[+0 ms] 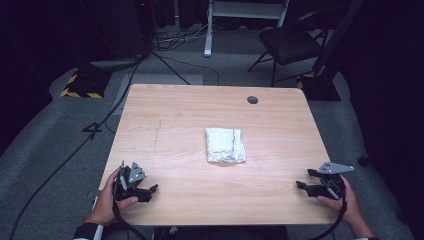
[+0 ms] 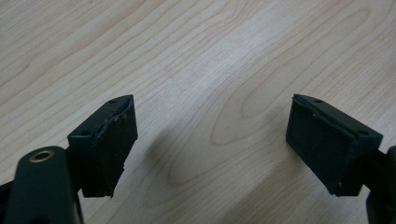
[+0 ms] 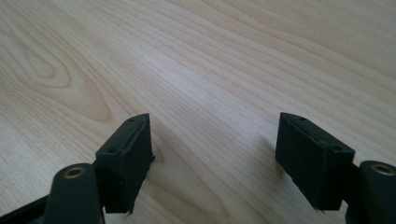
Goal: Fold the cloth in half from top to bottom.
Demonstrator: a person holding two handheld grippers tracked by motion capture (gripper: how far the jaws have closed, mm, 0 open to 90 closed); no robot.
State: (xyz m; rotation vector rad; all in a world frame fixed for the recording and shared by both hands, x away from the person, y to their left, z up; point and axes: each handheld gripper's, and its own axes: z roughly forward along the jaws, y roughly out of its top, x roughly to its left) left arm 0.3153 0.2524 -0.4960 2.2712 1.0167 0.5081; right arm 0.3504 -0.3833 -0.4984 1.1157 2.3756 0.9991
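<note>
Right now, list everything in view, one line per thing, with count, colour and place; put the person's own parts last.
folded cloth: one, white, on the table a little right of the middle, apart from both grippers
table: one, light wood, centre of the high view
round hole: one, dark, in the tabletop near its far right corner
chair: one, black, on the floor beyond the table's far right
striped base: one, black and yellow, on the floor at far left
cables: several, black, across the grey floor at left
left gripper: one, black with grey plate, near left edge of the table, fingers apart, nothing between
right gripper: one, black with grey plate, near right edge, fingers apart, nothing between
hands: two, one holding each gripper
</note>
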